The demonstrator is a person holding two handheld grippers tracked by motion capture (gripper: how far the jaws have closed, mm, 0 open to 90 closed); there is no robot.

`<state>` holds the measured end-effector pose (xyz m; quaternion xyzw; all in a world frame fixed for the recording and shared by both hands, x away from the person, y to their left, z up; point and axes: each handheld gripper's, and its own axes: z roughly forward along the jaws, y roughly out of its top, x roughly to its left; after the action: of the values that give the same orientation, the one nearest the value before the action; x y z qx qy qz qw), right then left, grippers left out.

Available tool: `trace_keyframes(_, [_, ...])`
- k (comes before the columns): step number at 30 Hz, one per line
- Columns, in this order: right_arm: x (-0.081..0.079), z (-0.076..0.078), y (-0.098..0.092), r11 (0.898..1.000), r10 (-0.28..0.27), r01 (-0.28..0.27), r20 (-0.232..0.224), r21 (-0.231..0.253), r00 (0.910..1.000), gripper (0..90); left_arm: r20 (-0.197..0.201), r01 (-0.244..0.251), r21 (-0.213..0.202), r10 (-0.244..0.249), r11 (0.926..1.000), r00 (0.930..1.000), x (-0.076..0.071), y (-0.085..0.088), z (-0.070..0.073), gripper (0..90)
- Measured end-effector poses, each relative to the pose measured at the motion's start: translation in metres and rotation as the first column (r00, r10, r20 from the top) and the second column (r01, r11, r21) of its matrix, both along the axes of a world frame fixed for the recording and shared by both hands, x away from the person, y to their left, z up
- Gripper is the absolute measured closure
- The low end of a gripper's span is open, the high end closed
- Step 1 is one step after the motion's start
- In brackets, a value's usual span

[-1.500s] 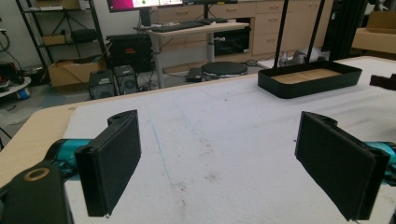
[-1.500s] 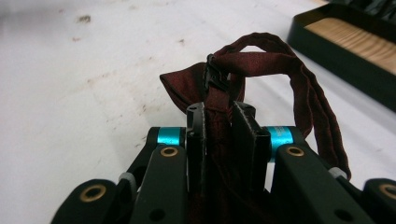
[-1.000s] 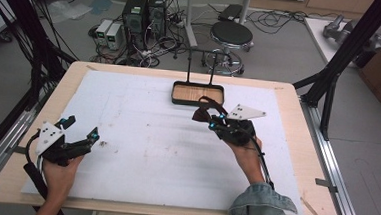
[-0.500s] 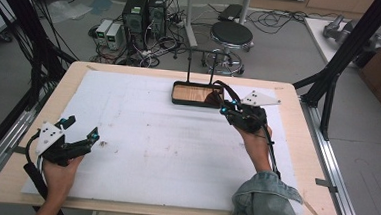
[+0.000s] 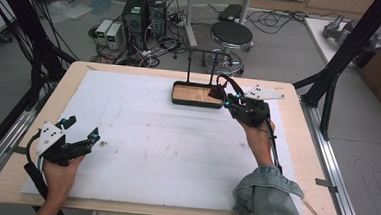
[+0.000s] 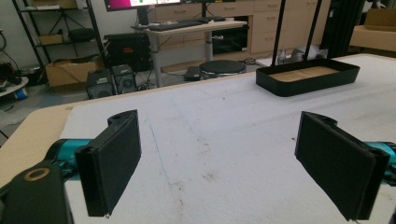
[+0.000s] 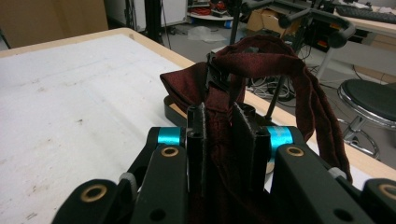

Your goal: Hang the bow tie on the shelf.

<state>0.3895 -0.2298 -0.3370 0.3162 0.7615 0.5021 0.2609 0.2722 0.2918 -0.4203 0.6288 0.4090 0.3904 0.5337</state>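
Maroon cloth [image 7: 261, 70] pinched in right gripper [image 5: 227, 101] over tray [image 5: 197, 102]; left gripper [image 5: 84, 133] wide apart, resting on table.

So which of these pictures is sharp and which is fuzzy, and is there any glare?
High view: soft and grainy throughout, evenly lit, no glare on the white mat. Left gripper view: open pads crisp, the black tray clear. Right gripper view: the dark red cloth is sharp near the right gripper, the stool behind slightly soft.
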Motion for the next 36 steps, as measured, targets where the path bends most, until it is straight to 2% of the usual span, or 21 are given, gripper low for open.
trace_keyframes(12, [0.009, 0.006, -0.005, 0.999, -0.032, 0.032, 0.035, 0.009, 0.9989, 75.5, -0.001, 0.003, 0.001, -0.003, 1.0000, 1.0000, 0.000, 0.000, 0.000, 14.8])
trace_keyframes(16, [0.014, 0.010, -0.005, 0.999, -0.045, 0.045, 0.035, -0.003, 0.9984, 75.6, -0.002, 0.004, 0.002, -0.004, 1.0000, 1.0000, 0.000, 0.000, 0.000, 14.8])
trace_keyframes(18, [0.016, 0.012, -0.004, 0.999, -0.048, 0.048, 0.056, -0.001, 0.9973, 75.6, -0.003, 0.004, 0.001, -0.004, 1.0000, 1.0000, 0.000, 0.000, 0.000, 14.8])
trace_keyframes(22, [0.020, 0.008, -0.005, 0.997, -0.070, 0.070, 0.044, -0.007, 0.9966, 75.5, -0.003, 0.004, 0.002, -0.004, 1.0000, 1.0000, 0.000, 0.000, 0.000, 14.8])
trace_keyframes(26, [0.025, 0.005, -0.008, 0.995, -0.096, 0.096, 0.047, 0.010, 0.9943, 75.6, -0.003, 0.006, 0.000, -0.006, 1.0000, 1.0000, 0.000, -0.001, 0.000, 14.8])
trace_keyframes(27, [0.027, 0.005, -0.008, 0.995, -0.097, 0.097, 0.060, 0.008, 0.9935, 75.5, -0.003, 0.005, -0.001, -0.005, 1.0000, 1.0000, 0.001, -0.001, 0.000, 14.8])
trace_keyframes(31, [0.030, 0.004, -0.009, 0.993, -0.113, 0.111, 0.054, 0.030, 0.9922, 75.6, -0.009, 0.010, 0.008, -0.010, 0.9999, 0.9999, 0.001, -0.001, -0.001, 14.8])
trace_keyframes(34, [0.032, 0.005, -0.009, 0.993, -0.118, 0.117, 0.048, 0.025, 0.9918, 75.6, -0.008, 0.008, 0.008, -0.008, 0.9999, 0.9999, 0.001, -0.001, -0.001, 14.8])
trace_keyframes(36, [0.035, 0.008, -0.009, 0.993, -0.120, 0.119, 0.063, 0.022, 0.9908, 75.6, -0.008, 0.008, 0.009, -0.008, 0.9999, 0.9999, 0.001, -0.001, -0.001, 14.8])
